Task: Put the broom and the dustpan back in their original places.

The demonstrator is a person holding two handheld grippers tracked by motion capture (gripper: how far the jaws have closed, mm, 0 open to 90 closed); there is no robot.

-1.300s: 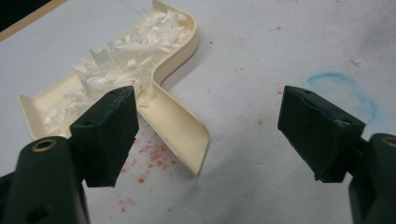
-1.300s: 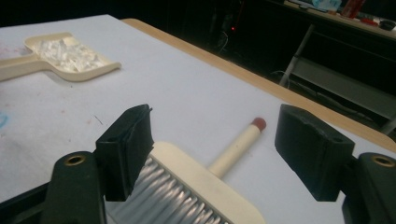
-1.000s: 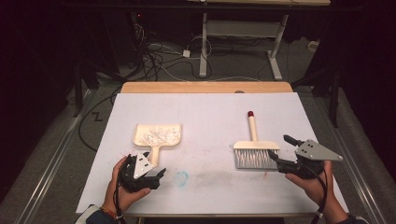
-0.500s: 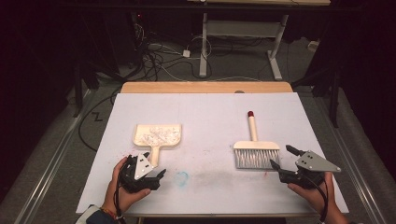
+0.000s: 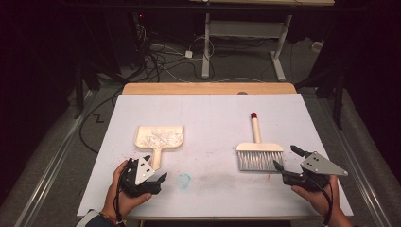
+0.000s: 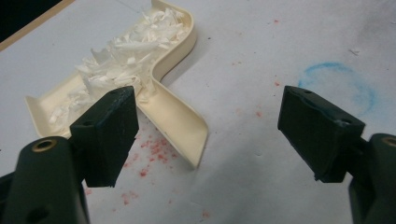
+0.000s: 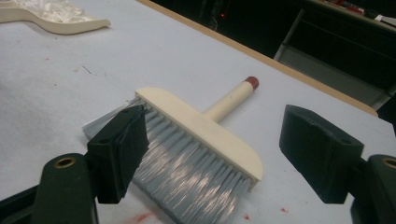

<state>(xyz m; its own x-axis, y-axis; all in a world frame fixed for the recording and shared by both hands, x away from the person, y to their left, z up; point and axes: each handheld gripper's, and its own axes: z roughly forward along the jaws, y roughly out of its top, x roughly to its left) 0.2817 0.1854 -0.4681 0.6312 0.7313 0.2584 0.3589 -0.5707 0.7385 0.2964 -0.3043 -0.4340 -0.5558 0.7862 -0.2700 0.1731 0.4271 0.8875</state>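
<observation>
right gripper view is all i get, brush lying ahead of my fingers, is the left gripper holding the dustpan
observer: no, the left gripper is open; the dustpan handle lies just ahead of it, ungripped.
operator: which way does the handle point
observer: toward the person's edge of the table.
operator: table clean there
observer: no, red specks lie by the handle, and a blue ring mark is beside it.

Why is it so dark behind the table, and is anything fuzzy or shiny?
High view: light falls on the white table, the room behind stays dark. Right gripper view: brush bristles glint. Left gripper view: dustpan sharp, near claw pads slightly soft.
</observation>
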